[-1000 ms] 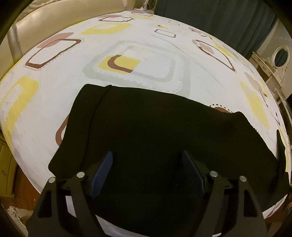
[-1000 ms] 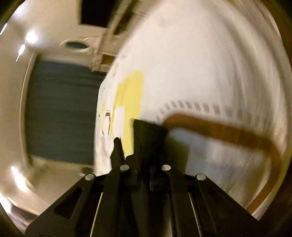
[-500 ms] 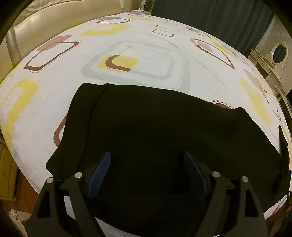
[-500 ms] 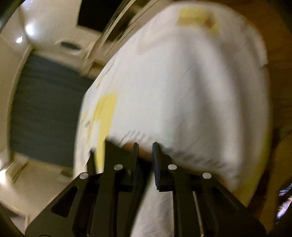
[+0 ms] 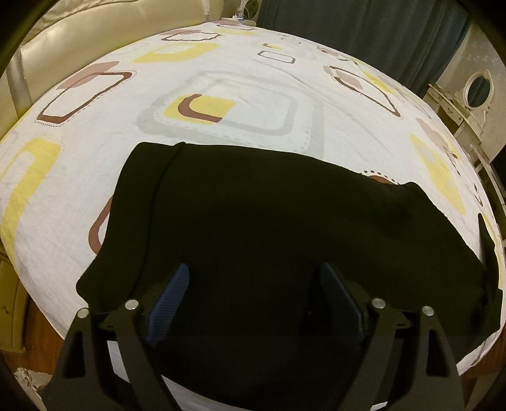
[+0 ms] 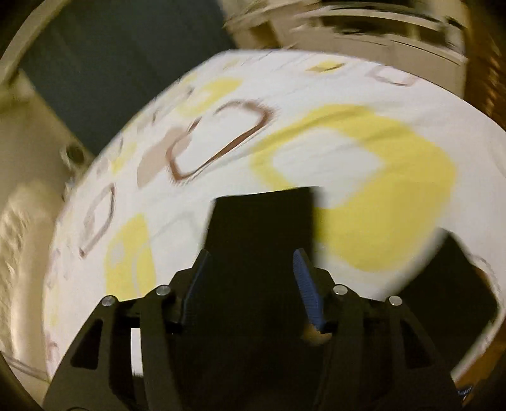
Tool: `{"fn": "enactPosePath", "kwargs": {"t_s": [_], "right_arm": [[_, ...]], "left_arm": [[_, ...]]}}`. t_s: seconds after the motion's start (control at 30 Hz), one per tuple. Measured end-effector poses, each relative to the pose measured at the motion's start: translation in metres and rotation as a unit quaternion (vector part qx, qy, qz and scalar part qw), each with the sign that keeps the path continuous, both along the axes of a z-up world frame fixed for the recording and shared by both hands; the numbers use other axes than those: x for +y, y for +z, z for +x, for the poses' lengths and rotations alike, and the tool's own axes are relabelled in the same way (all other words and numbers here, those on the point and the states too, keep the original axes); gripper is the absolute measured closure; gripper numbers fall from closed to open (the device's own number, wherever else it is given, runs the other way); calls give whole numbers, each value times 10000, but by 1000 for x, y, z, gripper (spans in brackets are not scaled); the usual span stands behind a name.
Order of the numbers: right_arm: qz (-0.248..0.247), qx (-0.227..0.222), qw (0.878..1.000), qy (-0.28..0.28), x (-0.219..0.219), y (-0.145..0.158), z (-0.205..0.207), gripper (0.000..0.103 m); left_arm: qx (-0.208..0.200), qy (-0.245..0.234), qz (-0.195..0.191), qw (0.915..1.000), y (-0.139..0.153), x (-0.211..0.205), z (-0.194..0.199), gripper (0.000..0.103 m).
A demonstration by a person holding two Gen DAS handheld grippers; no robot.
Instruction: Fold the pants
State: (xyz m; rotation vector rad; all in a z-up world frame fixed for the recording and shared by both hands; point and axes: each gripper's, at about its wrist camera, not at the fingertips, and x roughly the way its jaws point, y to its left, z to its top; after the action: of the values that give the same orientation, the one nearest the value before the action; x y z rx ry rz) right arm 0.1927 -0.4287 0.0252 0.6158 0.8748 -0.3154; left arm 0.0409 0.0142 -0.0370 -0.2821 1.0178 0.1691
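Note:
Black pants (image 5: 253,205) lie across the near part of the bed, waist end at the left and legs running right toward the bed's edge. Just above them hovers my left gripper (image 5: 253,272), its jaws opening wide, the cloth under and between the fingers but not pinched. The right wrist view is motion-blurred. In it a strip of the black pants (image 6: 262,215) sits between the fingers of my right gripper (image 6: 251,256). Those jaws are opening, and both blue pads (image 6: 305,284) stand clear of the cloth. More black cloth (image 6: 449,284) lies at the right.
The bed sheet (image 5: 221,79) is white with yellow and brown squares. A cream padded headboard (image 5: 63,34) stands at the far left, a dark curtain (image 5: 363,28) behind, a white dresser with an oval mirror (image 5: 477,88) at the right. Wooden floor (image 5: 34,319) shows below the bed's edge.
My right gripper swung across the bed and rolled, and its jaws went from shut on black cloth to apart. The left jaws widened slightly over the still pants.

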Motion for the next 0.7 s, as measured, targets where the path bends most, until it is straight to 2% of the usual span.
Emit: {"fn": "enactPosePath", "kwargs": {"t_s": [0.03, 0.13, 0.2, 0.3, 0.4, 0.43, 0.47, 0.5, 0.57, 0.63, 0.7], "right_arm": [[-29, 280, 9995, 129, 13, -10, 30, 48], [-283, 725, 9969, 109, 29, -25, 73, 47], [-757, 1188, 9898, 212, 44, -35, 99, 47], [-1325, 1887, 9729, 181, 52, -54, 120, 45], [-1594, 2098, 9646, 87, 50, -58, 115, 41], [-1605, 2107, 9643, 60, 48, -58, 111, 44], [-1512, 2057, 9669, 58, 44, -60, 109, 57], [-1463, 2052, 9677, 56, 41, -61, 108, 64], [-1239, 1910, 9737, 116, 35, -58, 108, 96], [-1020, 1697, 9801, 111, 31, -48, 101, 96], [-836, 1252, 9886, 97, 22, -29, 85, 96]], "left_arm": [[-2, -1, -5, 10000, 0, 0, 0, 18], [-3, 21, -63, 10000, -1, 1, 0, 18], [3, 31, -80, 10000, -1, 2, 1, 17], [11, 37, -78, 10000, -1, 1, 1, 17], [2, 44, -78, 10000, -2, 1, 1, 17], [7, 34, -64, 10000, -1, 1, 1, 17], [5, 28, -47, 10000, -1, 1, 1, 16], [3, 23, -30, 10000, -1, 0, 1, 16], [0, 16, -13, 10000, -1, 0, 1, 16], [-5, 18, -25, 10000, -2, 1, 1, 16], [-5, 16, -20, 10000, -2, 1, 1, 16]]}}
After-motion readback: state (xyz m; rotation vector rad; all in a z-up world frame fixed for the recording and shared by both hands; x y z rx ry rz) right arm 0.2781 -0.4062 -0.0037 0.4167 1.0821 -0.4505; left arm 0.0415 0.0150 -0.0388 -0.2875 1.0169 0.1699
